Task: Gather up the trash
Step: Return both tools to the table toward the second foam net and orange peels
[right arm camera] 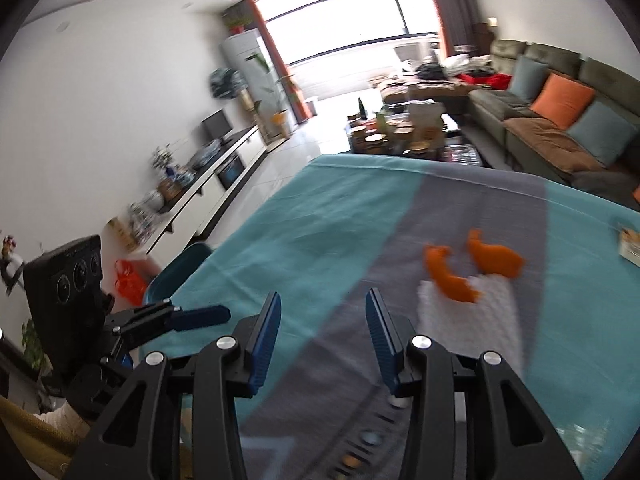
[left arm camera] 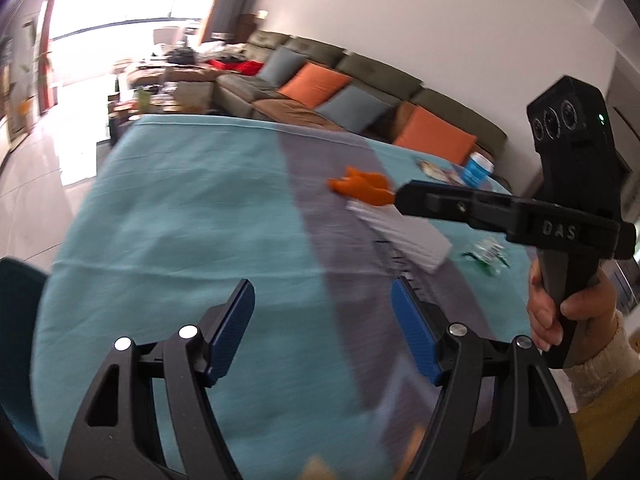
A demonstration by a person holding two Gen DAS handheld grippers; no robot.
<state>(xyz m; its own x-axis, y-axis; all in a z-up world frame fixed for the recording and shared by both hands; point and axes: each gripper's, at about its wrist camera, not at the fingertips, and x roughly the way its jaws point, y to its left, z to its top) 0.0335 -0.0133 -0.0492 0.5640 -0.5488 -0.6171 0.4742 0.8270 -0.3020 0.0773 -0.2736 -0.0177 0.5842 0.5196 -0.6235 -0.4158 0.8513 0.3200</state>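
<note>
Orange peel pieces (left arm camera: 362, 187) lie on the grey stripe of a teal tablecloth (left arm camera: 180, 208), beside a white napkin (left arm camera: 400, 234). They also show in the right wrist view as peel (right arm camera: 472, 266) on the napkin (right arm camera: 472, 320). A crumpled green-and-white wrapper (left arm camera: 486, 255) lies to the right. My left gripper (left arm camera: 322, 320) is open and empty above the cloth. My right gripper (right arm camera: 322, 332) is open and empty, just left of the peel and napkin. In the left wrist view its black body (left arm camera: 500, 212) reaches over the napkin.
A blue-labelled tub (left arm camera: 476, 168) and a printed card (left arm camera: 436, 170) sit at the table's far right. A teal chair (right arm camera: 176, 268) stands at the left edge. A sofa (left arm camera: 340, 80) with cushions and a cluttered coffee table (right arm camera: 404, 132) lie beyond.
</note>
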